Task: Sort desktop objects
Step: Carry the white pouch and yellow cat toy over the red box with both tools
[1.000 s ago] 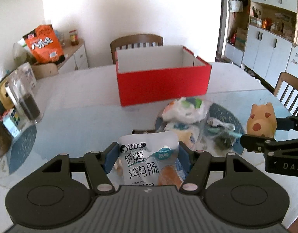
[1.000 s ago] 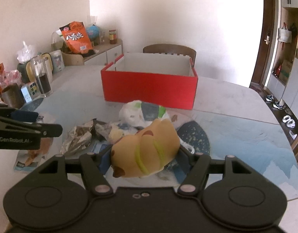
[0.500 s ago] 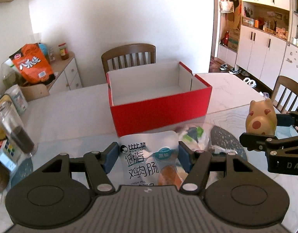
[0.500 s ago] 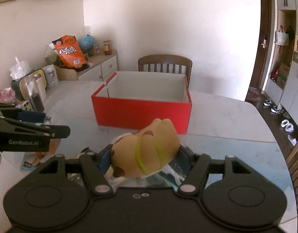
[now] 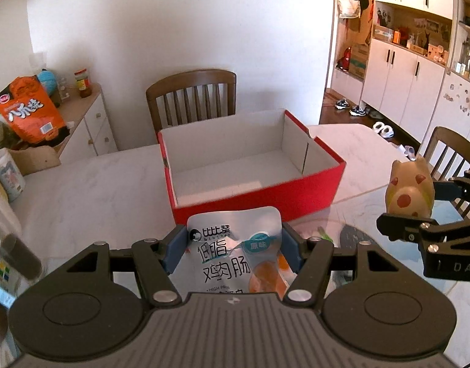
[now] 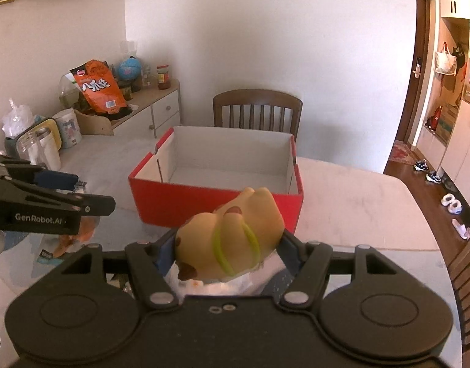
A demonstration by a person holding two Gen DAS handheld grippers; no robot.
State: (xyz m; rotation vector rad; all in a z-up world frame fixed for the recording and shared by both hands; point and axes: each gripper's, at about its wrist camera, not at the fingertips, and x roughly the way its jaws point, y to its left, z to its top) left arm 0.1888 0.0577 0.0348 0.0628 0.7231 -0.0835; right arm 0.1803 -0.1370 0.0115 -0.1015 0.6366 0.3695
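- Two items are held above the bench (image 5: 91, 184), each just short of the red box (image 5: 253, 196), which stands open at 12 o'clock with nothing visible inside.
- Right gripper (image 6: 225, 254): fingers clamped on the sides of the yellow toy animal (image 6: 232, 239). It looks soft and rubbery, probably light; a mid-body hold suits it.
- Left gripper (image 5: 233, 251): fingers clamped on both edges of the snack pouch (image 5: 235, 254). It is thin, slick and floppy, so it may sag or slip.
- Nearby: a chair (image 5: 192, 98) behind the box and an orange bag (image 5: 29, 113) at 10 o'clock. Nothing bars the way.
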